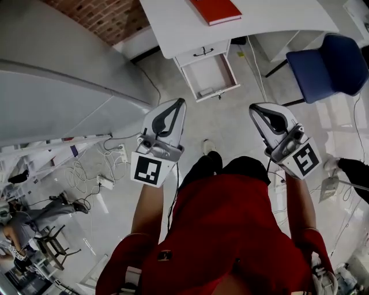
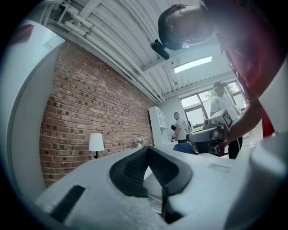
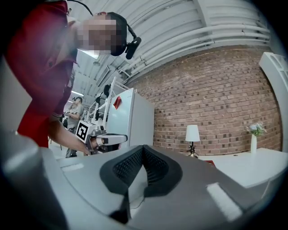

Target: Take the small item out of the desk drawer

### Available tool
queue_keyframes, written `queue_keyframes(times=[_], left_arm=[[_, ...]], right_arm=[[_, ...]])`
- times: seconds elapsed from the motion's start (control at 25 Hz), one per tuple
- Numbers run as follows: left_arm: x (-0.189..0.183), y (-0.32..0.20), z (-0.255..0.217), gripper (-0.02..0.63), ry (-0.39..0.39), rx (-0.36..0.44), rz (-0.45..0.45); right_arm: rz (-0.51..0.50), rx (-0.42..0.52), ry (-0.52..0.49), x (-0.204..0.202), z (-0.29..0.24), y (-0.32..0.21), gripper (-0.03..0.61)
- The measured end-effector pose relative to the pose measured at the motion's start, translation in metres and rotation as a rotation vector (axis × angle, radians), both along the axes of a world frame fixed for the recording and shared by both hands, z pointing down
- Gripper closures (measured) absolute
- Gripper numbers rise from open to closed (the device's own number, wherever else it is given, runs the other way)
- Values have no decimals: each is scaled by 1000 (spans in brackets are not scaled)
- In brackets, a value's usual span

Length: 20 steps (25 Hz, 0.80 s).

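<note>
In the head view a white desk [image 1: 173, 23] stands ahead, with an open drawer [image 1: 232, 71] pulled out toward me. A small pale item [image 1: 206, 92] lies near the drawer's front left corner, too small to make out. My left gripper [image 1: 182, 101] and right gripper [image 1: 252, 107] are held level over the floor, short of the drawer and apart from it. Both are shut with nothing between the fingers. The left gripper view shows its jaws [image 2: 147, 148] closed tip to tip, as does the right gripper view [image 3: 143, 147]. Each view catches the other gripper off to the side.
A red book [image 1: 216, 10] lies on the desk. A blue chair [image 1: 328, 63] stands right of the drawer. A large white cabinet [image 1: 57, 86] fills the left, with cables and a power strip [image 1: 106, 182] on the floor. Other people stand in the background.
</note>
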State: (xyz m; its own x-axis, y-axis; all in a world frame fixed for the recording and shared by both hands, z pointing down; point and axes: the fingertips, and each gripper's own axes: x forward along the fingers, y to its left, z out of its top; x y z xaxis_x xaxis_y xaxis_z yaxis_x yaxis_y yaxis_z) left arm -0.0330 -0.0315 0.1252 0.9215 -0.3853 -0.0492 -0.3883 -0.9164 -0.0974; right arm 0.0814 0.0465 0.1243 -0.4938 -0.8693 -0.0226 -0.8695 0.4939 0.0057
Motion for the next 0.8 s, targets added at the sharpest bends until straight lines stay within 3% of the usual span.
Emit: queue_keyframes(times=[0.32,0.8], left_arm=[[15,-39,24,611,-25,-43,-81],[31,-54,47,611,-11,-70,-352]], right_arm=[[-136,-64,51,11,31,-58,566],[-410,-87,66,38,70,-97,566]])
